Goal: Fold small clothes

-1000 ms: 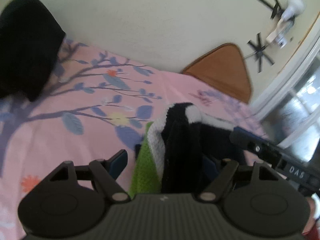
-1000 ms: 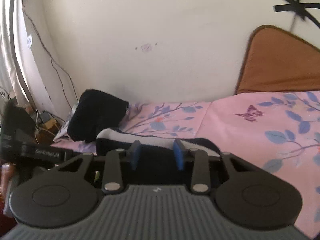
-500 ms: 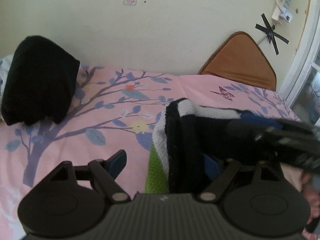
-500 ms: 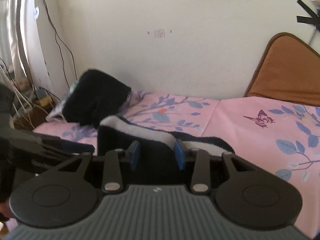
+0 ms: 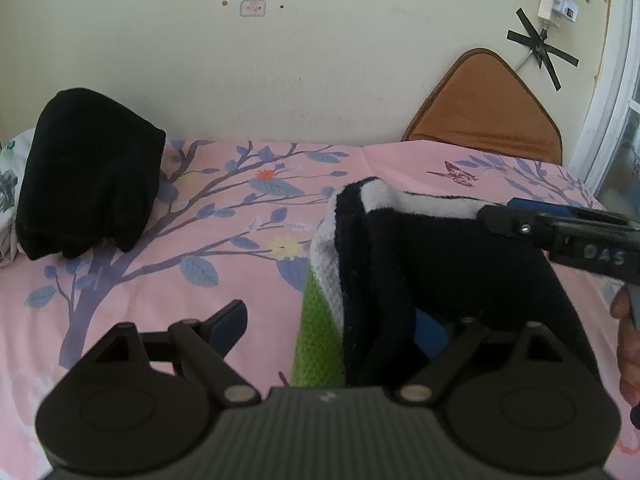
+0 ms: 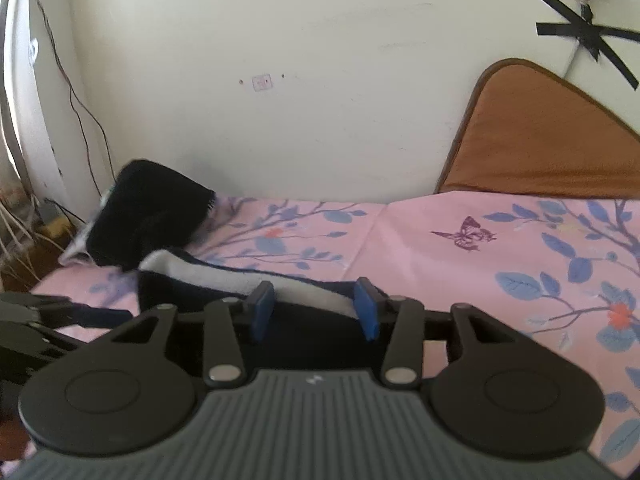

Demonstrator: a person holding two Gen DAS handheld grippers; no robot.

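Observation:
A small black, white and green striped garment [image 5: 404,264] is draped in a raised fold above the pink floral bedsheet [image 5: 168,272]. My left gripper [image 5: 332,324] is open, jaws wide apart, and the cloth hangs over its right finger. My right gripper [image 6: 314,308] is open, the garment's white band [image 6: 224,272] lying between and behind its blue pads [image 6: 366,308]. It shows from the side in the left wrist view [image 5: 560,228], at the garment's right end.
A folded black garment [image 5: 88,176] lies at the bed's far left by the wall. A brown cushion [image 5: 484,108] leans on the wall at the far right. Cables [image 6: 76,92] hang beside the bed's left end.
Both views have swung and levelled out. My right gripper's jaws have spread wider over the garment. The cloth stays draped on my left gripper's right finger.

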